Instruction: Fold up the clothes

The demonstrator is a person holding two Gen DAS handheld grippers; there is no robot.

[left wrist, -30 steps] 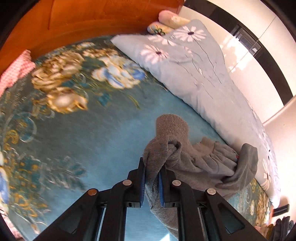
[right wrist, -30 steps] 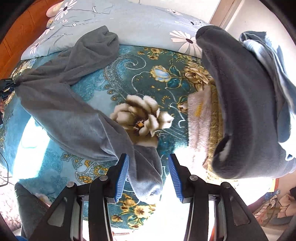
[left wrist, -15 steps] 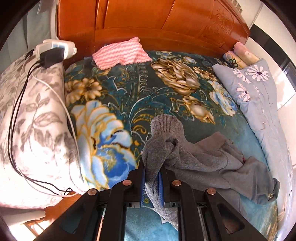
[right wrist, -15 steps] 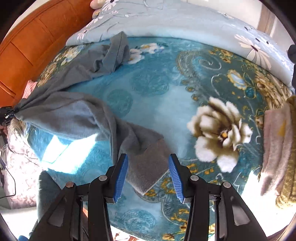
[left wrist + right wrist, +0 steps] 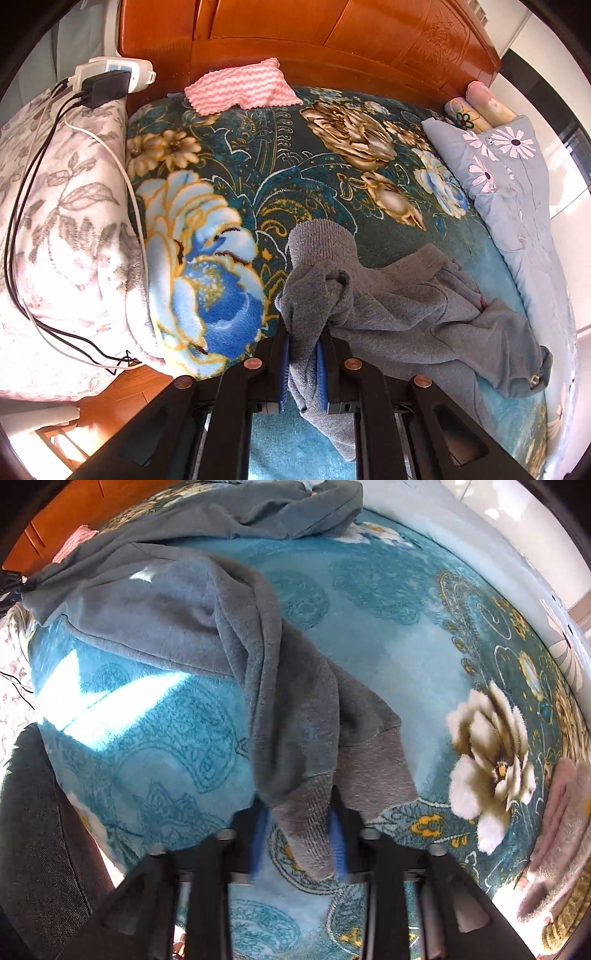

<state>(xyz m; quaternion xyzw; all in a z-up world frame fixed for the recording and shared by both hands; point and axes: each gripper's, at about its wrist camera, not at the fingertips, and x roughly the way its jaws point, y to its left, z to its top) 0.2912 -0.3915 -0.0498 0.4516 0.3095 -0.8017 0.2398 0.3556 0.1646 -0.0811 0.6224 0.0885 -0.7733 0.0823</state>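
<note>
Left wrist: left gripper [image 5: 303,363] pinching sweater [image 5: 399,314] cuff near headboard edge; right gripper [image 5: 299,843] closing around other cuff; sweater bunched on blanket [image 5: 388,620], unfolded.

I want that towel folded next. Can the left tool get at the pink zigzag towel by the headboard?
Probably not yet: the left tool is shut on the grey knit sweatshirt; the pink zigzag towel lies uncovered, farther off.

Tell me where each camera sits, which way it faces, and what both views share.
Left wrist: on the left gripper, looking steeply down toward the headboard; its fingers pinch a ribbed cuff.
Right wrist: on the right gripper, looking steeply down; jaws closing on another cuff; a trouser leg shows.
Shared: the grey sweatshirt on the floral blanket.
</note>
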